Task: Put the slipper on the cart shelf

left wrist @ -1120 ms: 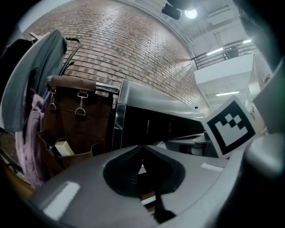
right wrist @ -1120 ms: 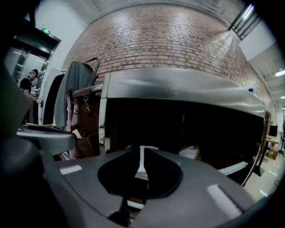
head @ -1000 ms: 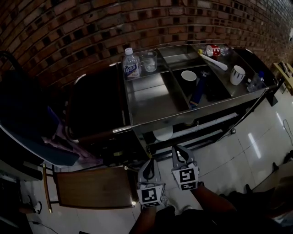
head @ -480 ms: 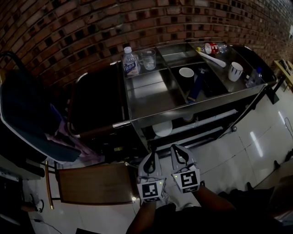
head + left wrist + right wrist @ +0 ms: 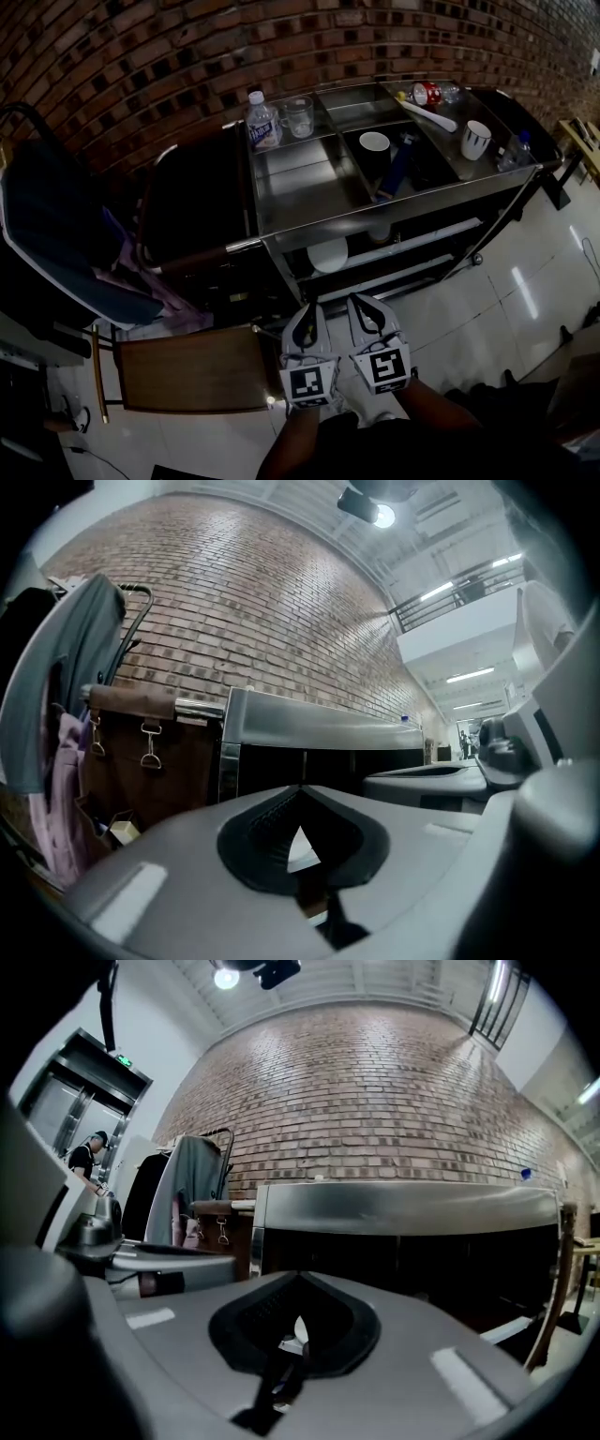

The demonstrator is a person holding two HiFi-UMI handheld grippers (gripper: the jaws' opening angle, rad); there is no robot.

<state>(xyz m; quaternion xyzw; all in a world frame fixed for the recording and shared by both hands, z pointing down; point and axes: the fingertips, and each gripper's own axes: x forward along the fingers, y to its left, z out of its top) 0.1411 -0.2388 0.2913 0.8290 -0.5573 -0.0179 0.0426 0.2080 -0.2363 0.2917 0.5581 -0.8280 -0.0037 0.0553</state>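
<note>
I see no slipper that I can name with certainty. A long dark blue thing (image 5: 396, 167) leans in a top compartment of the steel cart (image 5: 309, 202); I cannot tell what it is. A white bowl-like thing (image 5: 329, 254) lies on the cart's lower shelf (image 5: 412, 246). Both grippers hang side by side over the floor in front of the cart, pointing at it. The left gripper (image 5: 308, 311) (image 5: 300, 791) is shut with nothing in it. The right gripper (image 5: 363, 304) (image 5: 300, 1279) is shut and empty too.
The cart's top holds a water bottle (image 5: 262, 121), a glass (image 5: 300, 115), a white cup (image 5: 374, 143), a striped mug (image 5: 475, 139) and a white scoop (image 5: 428, 115). A brown chair seat (image 5: 187, 371) is left of the grippers. Clothes (image 5: 66, 234) hang at far left. A brick wall (image 5: 141, 66) stands behind.
The grippers have drawn a little back from the cart and sit closer together. Both stay shut and empty.
</note>
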